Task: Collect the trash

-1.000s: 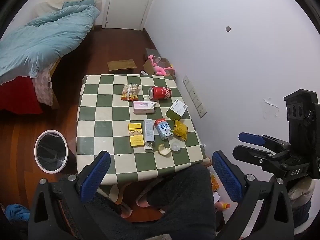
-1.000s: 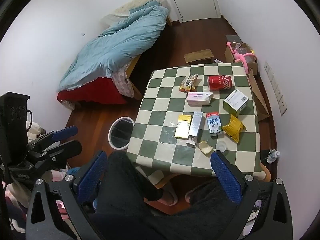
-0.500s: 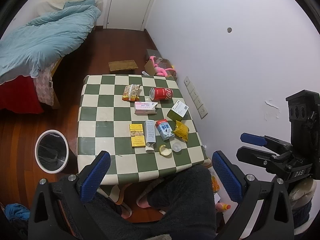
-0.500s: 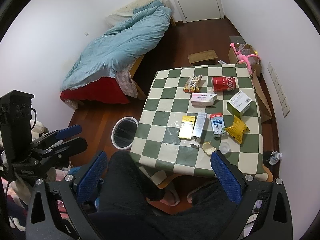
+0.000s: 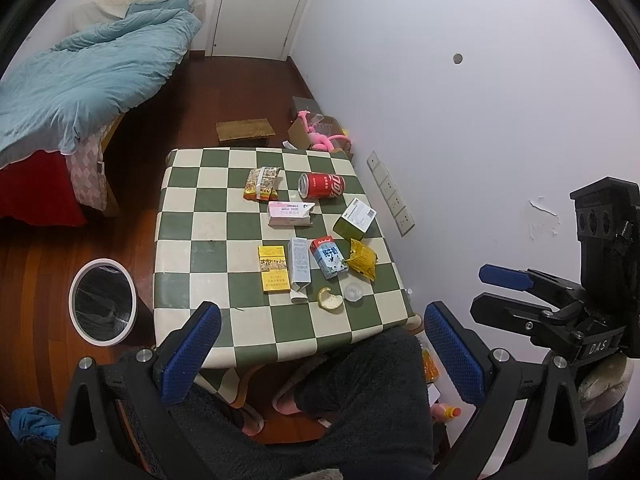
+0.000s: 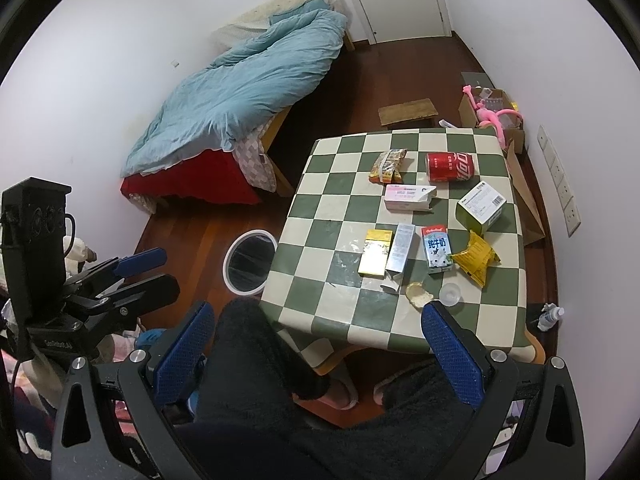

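Both of my views have crept a little closer to the checkered table (image 5: 192, 216) over the last second, and the trash on it sits slightly lower and larger than before; nothing on the table has shifted. My left gripper (image 5: 320, 344) hangs above my lap with its blue-padded fingers (image 5: 192, 344) spread wide apart and nothing between them. My right gripper (image 6: 316, 344) is just the same, fingers (image 6: 452, 356) wide apart and empty, held off the near edge of the table.

All the trash lies on the tabletop: a red can (image 5: 321, 185) on its side toward the far edge, a snack wrapper (image 5: 262, 184) beside it, a pink box (image 5: 289, 214) just nearer, and a green-and-white box (image 5: 355, 219) near the wall side. Closer to me are a yellow box (image 5: 273, 269), a long pale carton (image 5: 300, 267) touching it, a blue milk carton (image 5: 329, 257), a crumpled yellow packet (image 5: 362, 258), a piece of peel (image 5: 330, 299) and a small clear cup (image 5: 353, 292). A white-rimmed bin (image 5: 102, 302) stands on the floor to the table's left.
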### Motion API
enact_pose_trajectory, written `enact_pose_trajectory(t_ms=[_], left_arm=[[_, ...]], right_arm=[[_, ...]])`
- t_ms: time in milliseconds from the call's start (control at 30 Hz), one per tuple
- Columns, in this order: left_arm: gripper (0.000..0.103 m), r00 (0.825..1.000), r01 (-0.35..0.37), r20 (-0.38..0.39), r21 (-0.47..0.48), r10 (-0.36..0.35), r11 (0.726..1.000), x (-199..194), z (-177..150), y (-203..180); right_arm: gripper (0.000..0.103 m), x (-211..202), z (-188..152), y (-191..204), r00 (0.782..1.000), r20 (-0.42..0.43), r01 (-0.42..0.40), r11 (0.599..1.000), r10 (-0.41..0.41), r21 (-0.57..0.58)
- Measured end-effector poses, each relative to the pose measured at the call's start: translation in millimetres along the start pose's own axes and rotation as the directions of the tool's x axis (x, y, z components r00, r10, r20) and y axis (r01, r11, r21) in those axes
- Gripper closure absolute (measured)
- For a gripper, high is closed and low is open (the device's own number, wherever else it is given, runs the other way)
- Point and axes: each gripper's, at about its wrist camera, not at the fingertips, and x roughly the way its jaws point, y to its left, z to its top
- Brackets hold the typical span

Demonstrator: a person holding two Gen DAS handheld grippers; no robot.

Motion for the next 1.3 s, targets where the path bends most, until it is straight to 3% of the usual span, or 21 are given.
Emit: enact_pose_trajectory(t_ms=[1300], left_arm=[[0.0, 1.0, -0.012, 0.009, 0.01, 0.012, 1.0, -6.0, 4.3, 1.8]], right_arm=[[0.0, -0.6, 3.0, 3.9, 1.0, -0.001, -0.01, 1.0, 0.01, -0.003]])
